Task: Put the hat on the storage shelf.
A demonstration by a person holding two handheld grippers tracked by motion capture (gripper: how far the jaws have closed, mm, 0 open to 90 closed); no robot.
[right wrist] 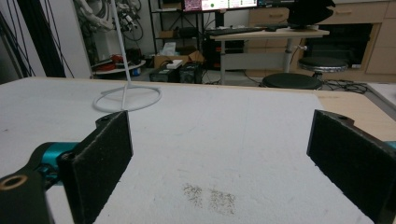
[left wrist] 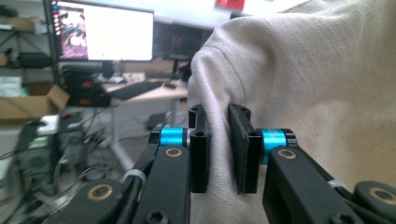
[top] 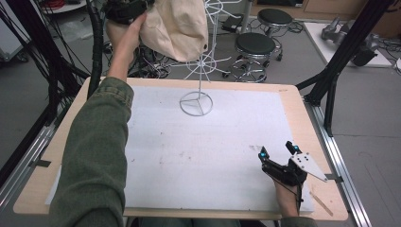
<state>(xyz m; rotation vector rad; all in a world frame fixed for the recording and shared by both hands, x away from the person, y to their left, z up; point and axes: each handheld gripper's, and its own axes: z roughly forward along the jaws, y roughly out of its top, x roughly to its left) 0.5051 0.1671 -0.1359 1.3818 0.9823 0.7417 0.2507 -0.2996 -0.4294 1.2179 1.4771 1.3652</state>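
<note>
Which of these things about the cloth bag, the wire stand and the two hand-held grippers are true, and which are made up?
1. The left hand-held gripper is pinching a fold of the beige cloth bag. True.
2. The right hand-held gripper is holding the bag too. False: its jaws stand wide apart with nothing between them, low over the white mat.
3. The white wire stand stands upright on a ring-shaped base. True.
4. The bag lies flat on the mat. False: it is held up high by the top of the stand.
5. The stand is at the near edge of the table, beside the right hand-held gripper. False: it stands at the far side of the mat.
</note>
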